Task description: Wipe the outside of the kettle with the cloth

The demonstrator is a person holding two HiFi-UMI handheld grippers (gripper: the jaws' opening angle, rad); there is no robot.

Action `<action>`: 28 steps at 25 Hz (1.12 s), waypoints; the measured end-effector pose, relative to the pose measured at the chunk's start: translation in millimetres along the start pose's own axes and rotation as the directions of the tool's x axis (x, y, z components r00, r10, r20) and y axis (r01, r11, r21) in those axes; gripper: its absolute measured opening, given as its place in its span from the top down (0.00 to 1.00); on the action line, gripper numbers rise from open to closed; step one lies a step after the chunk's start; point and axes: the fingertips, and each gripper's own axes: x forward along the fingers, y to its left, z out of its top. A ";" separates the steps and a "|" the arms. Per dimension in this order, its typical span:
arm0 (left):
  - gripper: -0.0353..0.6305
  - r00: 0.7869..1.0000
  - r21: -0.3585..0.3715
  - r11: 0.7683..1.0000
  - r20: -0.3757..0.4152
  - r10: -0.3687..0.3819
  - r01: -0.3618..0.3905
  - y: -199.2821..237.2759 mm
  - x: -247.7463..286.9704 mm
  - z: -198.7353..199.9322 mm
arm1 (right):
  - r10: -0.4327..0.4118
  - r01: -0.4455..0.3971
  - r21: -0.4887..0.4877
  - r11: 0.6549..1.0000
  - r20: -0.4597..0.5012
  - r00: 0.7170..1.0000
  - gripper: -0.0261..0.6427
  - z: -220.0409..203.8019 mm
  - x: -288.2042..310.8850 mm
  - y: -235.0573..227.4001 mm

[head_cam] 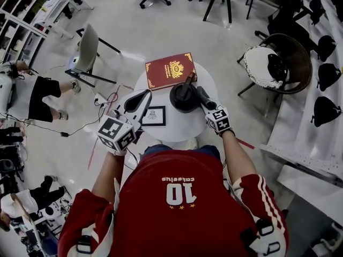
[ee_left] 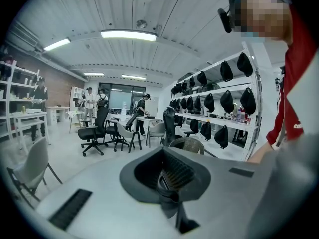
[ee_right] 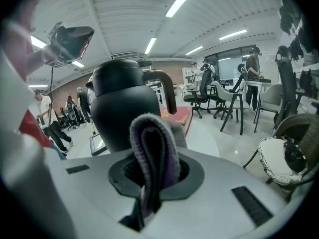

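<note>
Both jaws of the right gripper (ee_right: 148, 185) are clenched on the cloth (ee_right: 152, 151), a thick grey and purple knit folded into a loop that stands up out of the grip. Right behind the cloth rises the kettle (ee_right: 125, 108), and we cannot tell whether the two touch. We see the kettle as matt black and round-bodied, upright, with a domed lid, a short spout on its left in this view and a dark curved handle on its right.

From the head view, the right gripper (head_cam: 201, 95) lies against the kettle's (head_cam: 184, 97) right side. The kettle stands on the round white table (head_cam: 187, 126), towards its far right edge, just beside the near edge of a red book (head_cam: 170, 71) with gold ornament.

The left gripper (ee_left: 170, 195) has its jaws drawn together with nothing between them. It is tilted up and looks across the room rather than at the table. In the head view we find the left gripper (head_cam: 140, 99) over the table's left side, well apart from the kettle, above a small framed picture (head_cam: 154, 115) that lies flat near the table's near left edge.
</note>
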 end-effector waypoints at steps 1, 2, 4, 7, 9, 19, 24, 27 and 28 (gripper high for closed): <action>0.94 1.000 0.000 1.000 -0.001 -0.001 0.001 -1.7 -0.9 -0.3 | 0.001 -0.001 0.003 1.000 -0.001 1.000 0.89 -1.5 -1.8 2.1; 0.94 1.000 0.001 1.000 -0.001 -0.002 0.002 -2.9 -1.8 -0.2 | 0.003 -0.003 0.006 1.000 -0.001 1.000 0.89 -2.5 -3.7 4.4; 0.94 1.000 0.009 1.000 0.004 -0.003 0.003 -4.5 -3.2 0.5 | 0.005 -0.005 0.010 1.000 0.002 1.000 0.89 -3.6 -7.4 8.5; 0.94 1.000 0.008 1.000 0.011 0.000 -0.001 -7.0 -4.5 1.6 | 0.009 -0.010 0.018 1.000 0.008 1.000 0.89 -4.8 -10.6 12.9; 0.94 1.000 -0.001 1.000 0.008 0.001 -0.001 -11.1 -6.0 2.0 | 0.013 -0.013 0.024 1.000 0.009 1.000 0.89 -7.0 -13.4 15.9; 0.94 0.999 0.006 0.999 0.003 0.041 -0.041 -22.2 -24.5 -1.6 | 0.041 -0.045 0.082 0.996 0.048 0.998 0.89 -7.7 -25.0 25.9; 0.94 1.000 0.007 1.000 0.013 0.026 -0.026 -20.3 -22.1 -0.6 | 0.026 -0.032 0.102 0.994 0.052 0.998 0.89 -7.8 -27.4 27.4; 0.94 1.000 -0.008 1.000 0.012 0.001 -0.001 -19.7 -18.5 -2.9 | 0.009 -0.015 0.118 0.993 0.049 0.999 0.89 -10.4 -27.9 29.6; 0.94 1.000 -0.012 1.000 0.012 -0.008 0.008 -19.2 -17.7 -3.4 | 0.002 -0.008 0.122 0.992 0.048 0.999 0.89 -10.9 -28.0 30.1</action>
